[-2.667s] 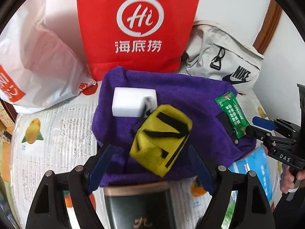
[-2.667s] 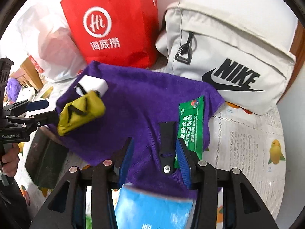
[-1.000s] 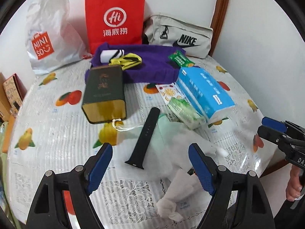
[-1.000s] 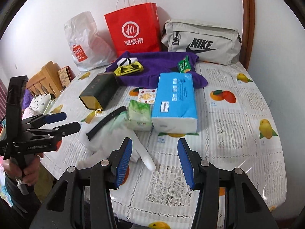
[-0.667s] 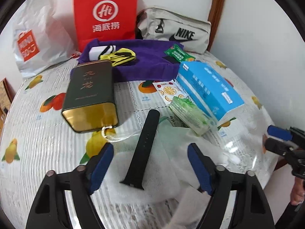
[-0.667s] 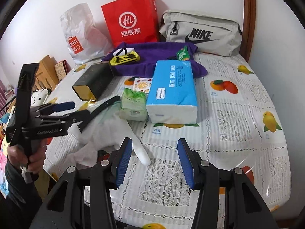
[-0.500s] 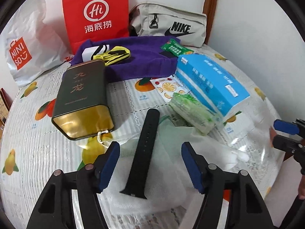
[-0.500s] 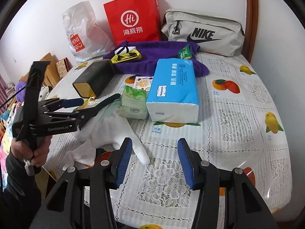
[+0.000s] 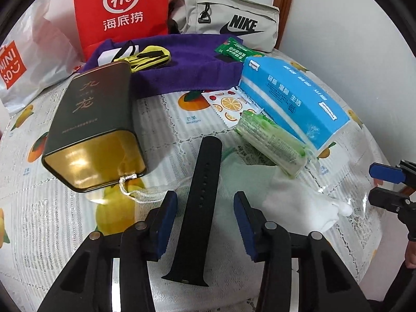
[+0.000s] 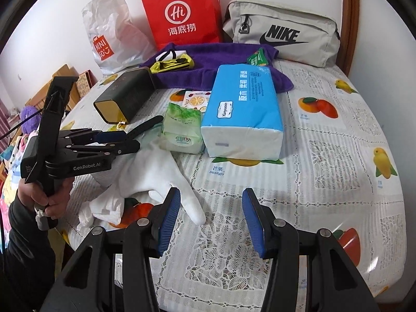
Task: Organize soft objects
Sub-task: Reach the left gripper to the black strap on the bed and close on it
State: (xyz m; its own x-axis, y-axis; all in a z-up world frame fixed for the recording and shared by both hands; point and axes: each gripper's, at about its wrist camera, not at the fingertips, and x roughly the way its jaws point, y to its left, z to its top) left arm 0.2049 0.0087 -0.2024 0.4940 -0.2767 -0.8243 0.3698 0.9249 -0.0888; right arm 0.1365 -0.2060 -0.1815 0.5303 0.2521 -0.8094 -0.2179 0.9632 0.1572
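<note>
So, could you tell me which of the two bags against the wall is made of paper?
The red bag with white handles; the MINISO bag beside it is crinkled white plastic.

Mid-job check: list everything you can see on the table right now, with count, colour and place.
Watch strap: 1, black, between left claw's fingers, untouched
Glove: 1, white, near edge
Tissue pack: 1, blue, centre
Small tissue pack: 1, green, beside blue pack
Tin: 1, dark green, lying left
Towel: 1, purple, back
Red bag: 1, rear
Nike pouch: 1, beige, rear
Left claw: open, jaws just closing
Right claw: open, empty
</note>
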